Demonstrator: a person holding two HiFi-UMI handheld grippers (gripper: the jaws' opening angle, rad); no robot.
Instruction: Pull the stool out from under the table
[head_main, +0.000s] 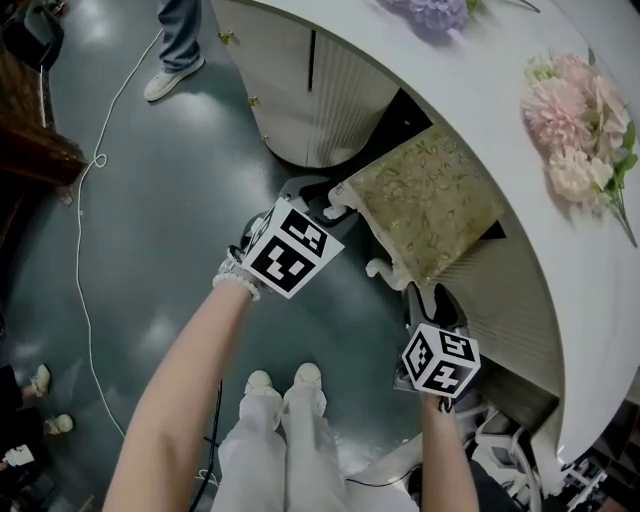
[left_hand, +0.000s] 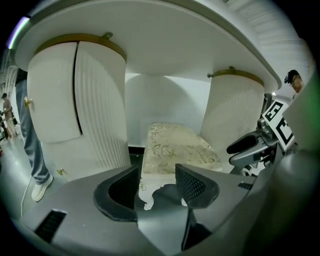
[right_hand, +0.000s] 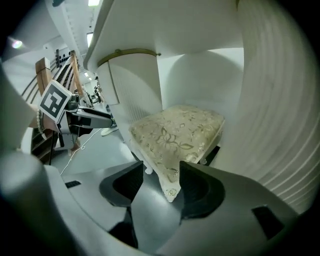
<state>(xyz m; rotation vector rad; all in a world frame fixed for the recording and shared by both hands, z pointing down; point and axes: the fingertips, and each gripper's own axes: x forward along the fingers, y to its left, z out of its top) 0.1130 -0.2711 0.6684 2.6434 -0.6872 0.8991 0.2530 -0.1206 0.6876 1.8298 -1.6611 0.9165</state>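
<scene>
Looking steeply down, the head view shows the wearer's white shoes on the grey floor, with both forearms reaching forward. The left gripper has its jaws standing apart; the carved white front leg of the stool shows in the gap, with neither pad pressing on it. The right gripper is likewise spread, and the stool's other front corner lies between its jaws without being clamped. Each gripper carries a marker cube. The stool, with a pale gold floral seat, sits in the knee recess of the curved white table, between two rounded ribbed pedestals; its rear is under the tabletop and its front edge projects past the rim. Pink flowers and purple flowers lie on the tabletop. Farther off, a white cable trails across the floor, and a bystander's shoe appears beyond.
</scene>
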